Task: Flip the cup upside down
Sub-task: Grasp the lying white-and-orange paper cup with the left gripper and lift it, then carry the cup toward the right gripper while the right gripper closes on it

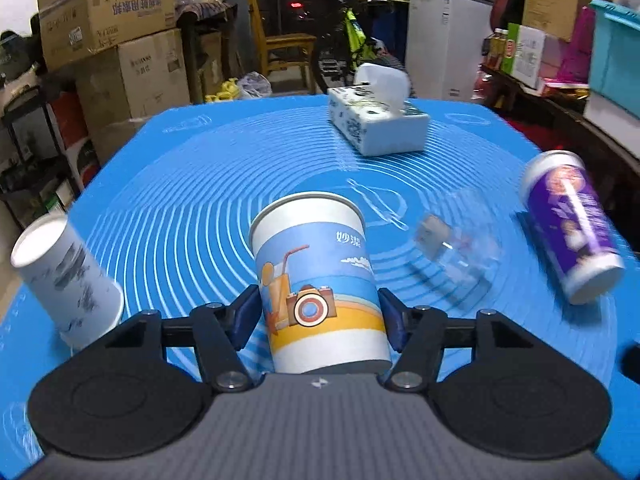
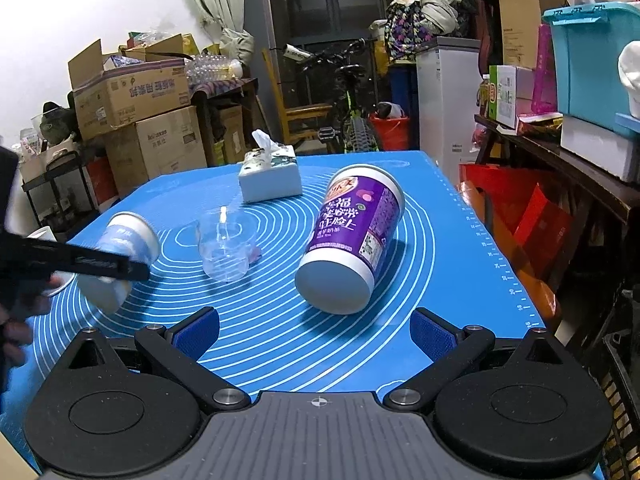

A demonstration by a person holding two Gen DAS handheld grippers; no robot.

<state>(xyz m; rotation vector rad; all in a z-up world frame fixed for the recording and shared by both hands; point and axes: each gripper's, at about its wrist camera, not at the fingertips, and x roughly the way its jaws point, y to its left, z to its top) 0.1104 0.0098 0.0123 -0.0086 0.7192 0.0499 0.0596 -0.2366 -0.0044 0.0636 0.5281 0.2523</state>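
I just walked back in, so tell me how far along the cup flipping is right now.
Early stage. Done: the left gripper has its jaws closed on the printed paper cup, mouth still up in the left wrist view. In hand: the right wrist view shows that cup tilted above the blue mat, so the turn looks underway. Left: finishing the flip and setting it down rim first. The right gripper is open and holds nothing.

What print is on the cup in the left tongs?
Paper cup: white with blue sky, orange band, iced drink and camera cartoon. Clearest in the left wrist view.
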